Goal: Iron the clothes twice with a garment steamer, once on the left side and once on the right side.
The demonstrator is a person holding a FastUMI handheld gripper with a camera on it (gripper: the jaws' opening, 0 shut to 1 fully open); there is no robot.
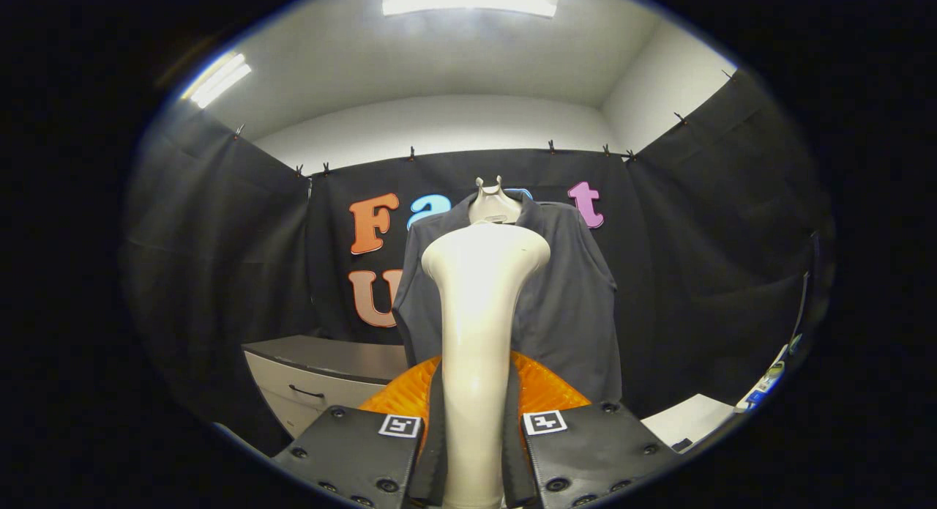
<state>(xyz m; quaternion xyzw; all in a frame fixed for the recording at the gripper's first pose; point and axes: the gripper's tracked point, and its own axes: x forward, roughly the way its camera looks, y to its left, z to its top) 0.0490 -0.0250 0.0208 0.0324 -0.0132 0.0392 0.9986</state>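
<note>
Gripper (474, 450) clamped on the cream glossy plastic garment steamer (479, 311), both black fingers (359, 450) pressing its handle from either side, head flaring upward between them. Orange ribbed finger pads (545, 388) show just behind the handle. Beyond the head hangs the dark grey collared shirt (571, 304) on a pale hanger (494, 201), apart from the steamer, no contact yet. Grey-topped white cabinet (322, 373) sits low beside the shirt. Risk: smooth handle could twist in the grip, so the head skews off the fabric; pushing too hard could swing the shirt on its hanger.
</note>
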